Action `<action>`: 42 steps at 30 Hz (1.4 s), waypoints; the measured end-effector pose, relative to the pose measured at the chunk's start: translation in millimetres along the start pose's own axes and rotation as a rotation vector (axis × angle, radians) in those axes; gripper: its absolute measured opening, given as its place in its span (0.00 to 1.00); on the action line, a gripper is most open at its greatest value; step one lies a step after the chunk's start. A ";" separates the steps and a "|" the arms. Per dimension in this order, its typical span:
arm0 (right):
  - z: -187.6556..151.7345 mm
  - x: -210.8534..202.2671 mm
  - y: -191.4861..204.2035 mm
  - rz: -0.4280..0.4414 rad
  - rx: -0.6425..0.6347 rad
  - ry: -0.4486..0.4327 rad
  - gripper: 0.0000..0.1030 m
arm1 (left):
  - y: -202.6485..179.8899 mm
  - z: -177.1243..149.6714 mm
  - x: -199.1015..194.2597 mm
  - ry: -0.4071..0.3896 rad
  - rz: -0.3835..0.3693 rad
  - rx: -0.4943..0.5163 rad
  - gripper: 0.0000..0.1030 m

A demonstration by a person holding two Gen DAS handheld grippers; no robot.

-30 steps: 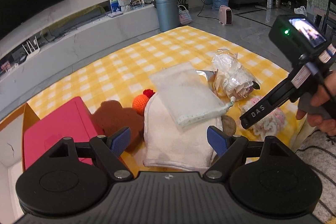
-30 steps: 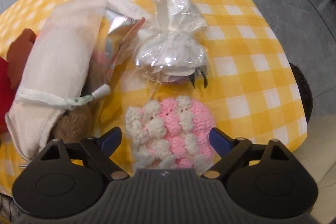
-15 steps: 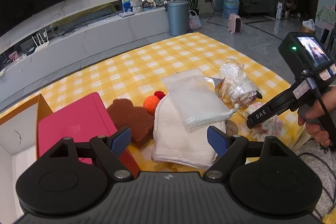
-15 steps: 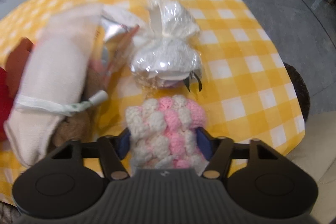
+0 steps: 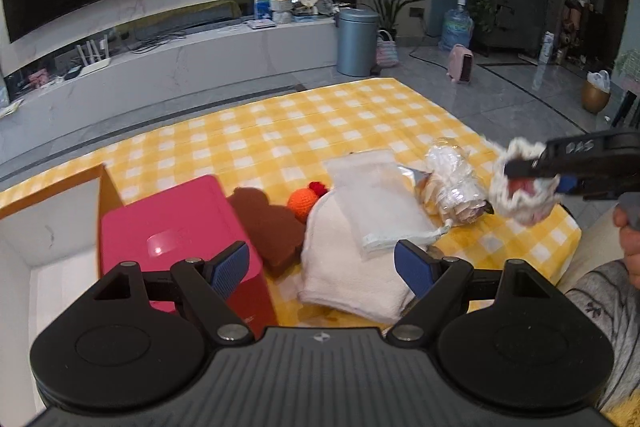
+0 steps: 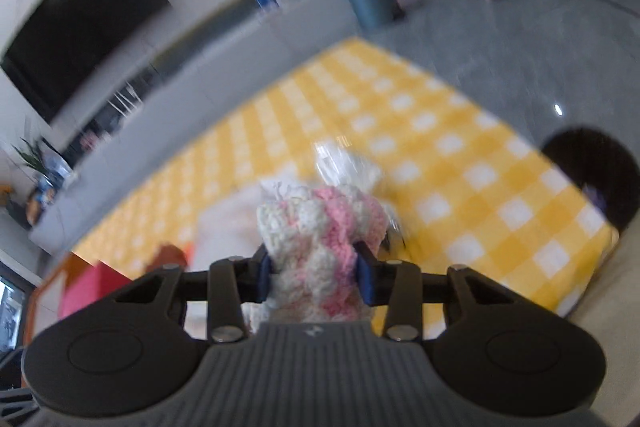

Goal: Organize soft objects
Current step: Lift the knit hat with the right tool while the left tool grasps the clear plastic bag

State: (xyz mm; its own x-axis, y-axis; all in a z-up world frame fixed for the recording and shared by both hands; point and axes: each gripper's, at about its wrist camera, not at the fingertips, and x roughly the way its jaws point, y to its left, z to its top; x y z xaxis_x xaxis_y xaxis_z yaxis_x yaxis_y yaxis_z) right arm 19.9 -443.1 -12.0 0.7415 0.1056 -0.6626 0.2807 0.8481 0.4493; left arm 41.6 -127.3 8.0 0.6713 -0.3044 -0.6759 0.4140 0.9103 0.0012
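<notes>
The right claw [image 6: 316, 277] pinches the crochet [image 6: 320, 227] (airborne); soft yarn could slip free. The left claw [image 5: 322, 265] hangs released over the towel [image 5: 348, 263].

The right gripper [image 6: 316, 275] has closed on the pink-and-white crochet piece [image 6: 320, 227] and lifted it off the checkered cloth [image 6: 460, 163].

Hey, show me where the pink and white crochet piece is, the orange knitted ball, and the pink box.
pink and white crochet piece [image 6: 320, 227], right wrist view, its middle between the fingers.
orange knitted ball [image 5: 301, 202], left wrist view, its orange body.
pink box [image 5: 172, 223], left wrist view, its top face.
</notes>
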 end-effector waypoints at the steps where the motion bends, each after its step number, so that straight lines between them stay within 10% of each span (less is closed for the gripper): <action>1: 1.8 -5.5 -0.4 0.020 0.000 -0.020 0.39 | -3.5 3.1 2.9 0.006 -0.002 0.007 0.94; 15: 1.9 0.5 -37.6 0.037 0.060 -0.006 0.39 | -74.5 49.5 120.5 0.157 0.003 0.131 0.94; 24: 0.8 4.1 -40.9 0.040 0.061 0.003 0.39 | -77.9 38.7 169.7 0.254 0.122 0.173 0.94; 29: 0.4 4.7 -41.8 0.036 0.068 -0.003 0.40 | -61.1 31.0 174.9 0.253 0.063 0.088 0.94; 35: -1.0 3.9 -41.3 0.022 0.072 -0.009 0.40 | -41.5 28.4 156.9 0.187 -0.029 0.005 0.54; 39: -1.3 3.3 -38.7 0.011 0.061 -0.017 0.40 | -25.0 31.1 133.3 0.163 -0.074 -0.095 0.06; 42: -1.1 1.8 -36.3 0.002 0.047 -0.025 0.40 | -19.2 32.8 111.0 0.110 -0.119 -0.102 0.02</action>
State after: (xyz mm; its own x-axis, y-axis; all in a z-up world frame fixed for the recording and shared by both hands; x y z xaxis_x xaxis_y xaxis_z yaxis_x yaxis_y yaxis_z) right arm 10.4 -473.2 -30.1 0.7568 0.0939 -0.6469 0.3073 0.8223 0.4789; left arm 128.4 -187.7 -42.9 0.5476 -0.3843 -0.7433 0.4185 0.8950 -0.1544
